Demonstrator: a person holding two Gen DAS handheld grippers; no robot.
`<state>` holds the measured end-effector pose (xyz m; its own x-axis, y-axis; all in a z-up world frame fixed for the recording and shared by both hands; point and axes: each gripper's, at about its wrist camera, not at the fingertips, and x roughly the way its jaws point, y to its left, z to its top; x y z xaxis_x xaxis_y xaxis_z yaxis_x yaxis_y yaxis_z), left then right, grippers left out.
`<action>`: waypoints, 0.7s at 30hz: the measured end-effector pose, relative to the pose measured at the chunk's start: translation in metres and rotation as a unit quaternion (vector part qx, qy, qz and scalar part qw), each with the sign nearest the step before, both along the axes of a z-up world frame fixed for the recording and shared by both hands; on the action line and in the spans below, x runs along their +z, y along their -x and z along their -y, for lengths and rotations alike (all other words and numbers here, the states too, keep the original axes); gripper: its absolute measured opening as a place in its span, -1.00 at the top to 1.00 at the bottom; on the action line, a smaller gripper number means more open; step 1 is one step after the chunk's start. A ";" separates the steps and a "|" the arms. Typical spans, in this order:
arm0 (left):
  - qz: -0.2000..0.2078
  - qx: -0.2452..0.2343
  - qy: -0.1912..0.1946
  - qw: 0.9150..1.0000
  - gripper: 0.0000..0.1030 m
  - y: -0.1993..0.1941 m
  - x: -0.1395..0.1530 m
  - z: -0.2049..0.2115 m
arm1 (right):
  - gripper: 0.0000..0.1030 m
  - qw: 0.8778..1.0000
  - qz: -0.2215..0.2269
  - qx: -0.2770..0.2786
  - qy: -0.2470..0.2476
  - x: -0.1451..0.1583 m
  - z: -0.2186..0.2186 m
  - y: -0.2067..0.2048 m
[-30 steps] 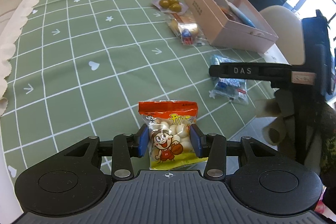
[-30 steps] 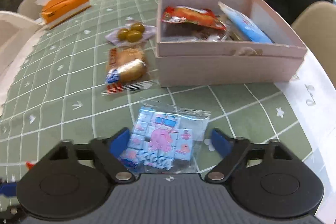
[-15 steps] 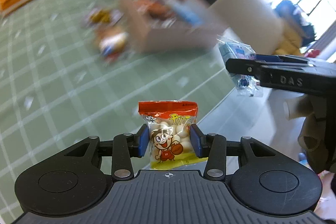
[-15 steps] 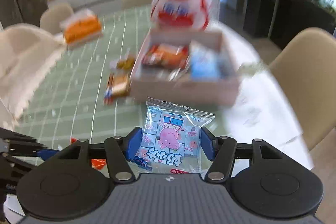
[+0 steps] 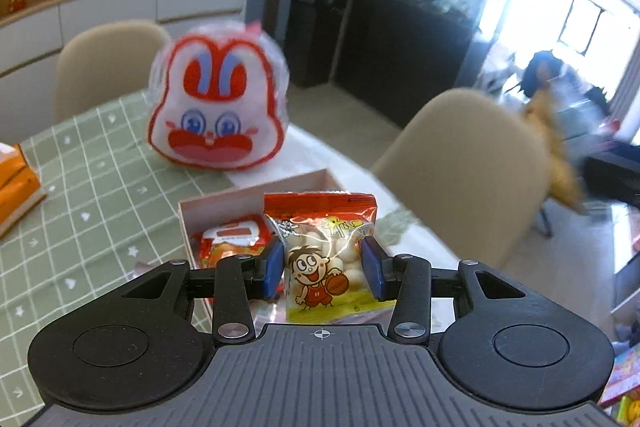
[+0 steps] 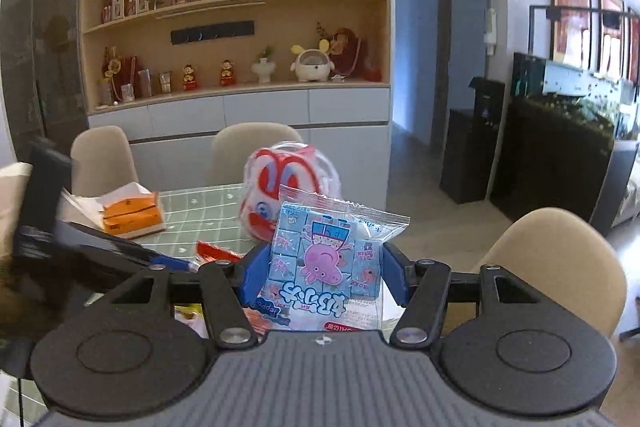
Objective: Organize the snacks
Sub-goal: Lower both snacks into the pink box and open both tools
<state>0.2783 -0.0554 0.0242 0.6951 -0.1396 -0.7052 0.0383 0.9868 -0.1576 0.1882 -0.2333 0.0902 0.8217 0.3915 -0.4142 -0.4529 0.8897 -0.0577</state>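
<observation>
My left gripper (image 5: 323,269) is shut on a red-topped packet of white puff balls with a cartoon boy (image 5: 326,251), held above the near end of the pink cardboard box (image 5: 224,201). The box holds a red snack packet (image 5: 234,241). My right gripper (image 6: 325,277) is shut on a blue Peppa Pig candy packet (image 6: 326,259), held high above the table. The left gripper's arm (image 6: 100,251) shows at the left of the right wrist view.
A big red-and-white rabbit snack bag (image 5: 218,107) stands behind the box on the green checked tablecloth (image 5: 92,187). An orange tissue pack (image 5: 16,187) lies at the left. Beige chairs (image 5: 468,171) stand around the table.
Both grippers have risen and tilted up with their packets. The right gripper closed on the blue packet and lifted it off the table. The left gripper moved over the box.
</observation>
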 end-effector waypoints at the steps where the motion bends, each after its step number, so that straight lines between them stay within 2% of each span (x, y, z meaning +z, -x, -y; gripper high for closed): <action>1: -0.012 0.004 -0.005 1.000 0.09 -0.010 -0.013 0.003 | -0.16 1.000 0.000 -0.002 0.004 -0.002 0.004 -0.004; 4: -0.038 0.022 -0.002 0.999 0.09 -0.028 -0.044 0.005 | -0.16 1.000 -0.016 -0.003 0.014 -0.017 0.014 -0.015; 7: -0.054 0.048 0.069 0.995 0.08 -0.039 -0.077 -0.011 | -0.16 0.999 -0.042 -0.004 0.027 -0.037 0.019 -0.031; 8: -0.063 0.056 0.082 0.993 0.07 -0.042 -0.090 -0.015 | -0.16 0.998 -0.052 -0.005 0.031 -0.043 0.020 -0.038; 9: -0.072 0.059 0.073 0.993 0.06 -0.044 -0.099 -0.015 | -0.16 0.998 -0.060 -0.005 0.033 -0.048 0.019 -0.044; 11: -0.079 0.056 0.022 0.995 0.02 -0.046 -0.114 -0.010 | -0.16 0.997 -0.073 0.000 0.034 -0.058 0.014 -0.056; 13: -0.049 0.044 0.002 0.998 -0.03 -0.044 -0.117 -0.007 | -0.16 0.996 -0.084 0.005 0.036 -0.066 0.006 -0.070; 16: -0.007 0.066 0.026 0.997 0.02 -0.029 -0.107 -0.015 | -0.16 0.993 -0.113 0.023 0.031 -0.081 -0.015 -0.096; 18: 0.005 0.072 0.042 0.997 0.02 -0.017 -0.099 -0.020 | -0.16 0.990 -0.133 0.039 0.030 -0.094 -0.033 -0.110; 21: 0.012 0.076 0.044 0.996 0.02 0.009 -0.088 -0.023 | -0.16 0.982 -0.172 0.067 0.036 -0.117 -0.064 -0.137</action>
